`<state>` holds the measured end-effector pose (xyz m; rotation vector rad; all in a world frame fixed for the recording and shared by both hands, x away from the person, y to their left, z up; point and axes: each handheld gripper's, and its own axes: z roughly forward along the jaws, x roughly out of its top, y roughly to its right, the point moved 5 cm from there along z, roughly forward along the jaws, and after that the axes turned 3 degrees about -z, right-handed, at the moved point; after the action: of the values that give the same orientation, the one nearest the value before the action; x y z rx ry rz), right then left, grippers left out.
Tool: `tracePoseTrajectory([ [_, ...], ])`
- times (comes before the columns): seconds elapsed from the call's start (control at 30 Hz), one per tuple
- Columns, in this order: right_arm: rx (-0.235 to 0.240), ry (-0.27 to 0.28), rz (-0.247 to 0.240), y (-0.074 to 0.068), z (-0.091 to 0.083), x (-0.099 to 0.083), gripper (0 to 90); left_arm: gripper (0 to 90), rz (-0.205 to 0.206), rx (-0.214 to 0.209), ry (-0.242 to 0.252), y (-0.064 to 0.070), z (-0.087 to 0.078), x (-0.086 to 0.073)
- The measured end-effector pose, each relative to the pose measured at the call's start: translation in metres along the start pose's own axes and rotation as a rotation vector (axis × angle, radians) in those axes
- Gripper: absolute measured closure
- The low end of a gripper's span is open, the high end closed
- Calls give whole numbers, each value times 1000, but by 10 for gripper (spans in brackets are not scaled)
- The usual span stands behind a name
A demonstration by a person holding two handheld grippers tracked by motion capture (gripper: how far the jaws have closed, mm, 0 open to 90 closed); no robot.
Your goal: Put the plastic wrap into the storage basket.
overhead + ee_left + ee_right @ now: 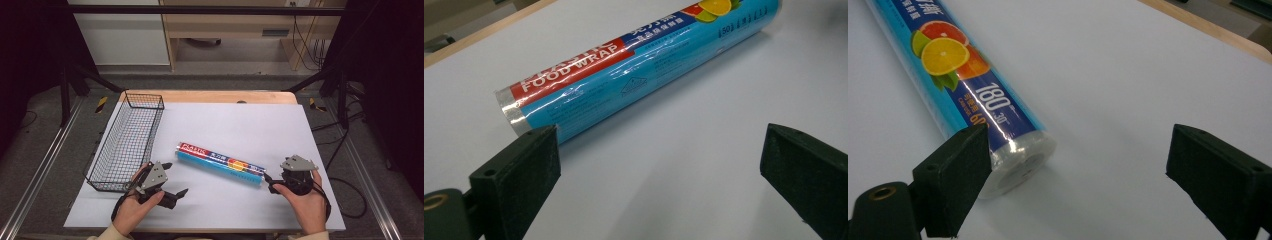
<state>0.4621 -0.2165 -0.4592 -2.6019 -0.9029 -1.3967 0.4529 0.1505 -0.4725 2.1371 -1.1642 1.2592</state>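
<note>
We see a table point(280, 97) covered by a white sheet point(240, 130), and at its left side stands a long black wire basket point(127, 142). In the middle of the sheet a roll of plastic food wrap point(220, 163) lies flat and slanted. The left gripper point(176, 180) and the right gripper point(270, 182) sit near its two ends, both with jaws wide apart and holding nothing.
</note>
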Motion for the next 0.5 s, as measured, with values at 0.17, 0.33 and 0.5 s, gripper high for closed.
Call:
tracePoseTrajectory([
  [0.17, 48, -55, -74, 0, 4, 23, 57, 31, -26, -17, -11, -1, -5, -2],
  [0.33, 64, -95, -184, -2, 5, 49, 79, 31, -23, -52, -34, 5, -14, -8],
  [0.5, 95, -119, -268, -7, 4, 76, 86, 31, -31, -71, -36, 11, -21, -11],
])
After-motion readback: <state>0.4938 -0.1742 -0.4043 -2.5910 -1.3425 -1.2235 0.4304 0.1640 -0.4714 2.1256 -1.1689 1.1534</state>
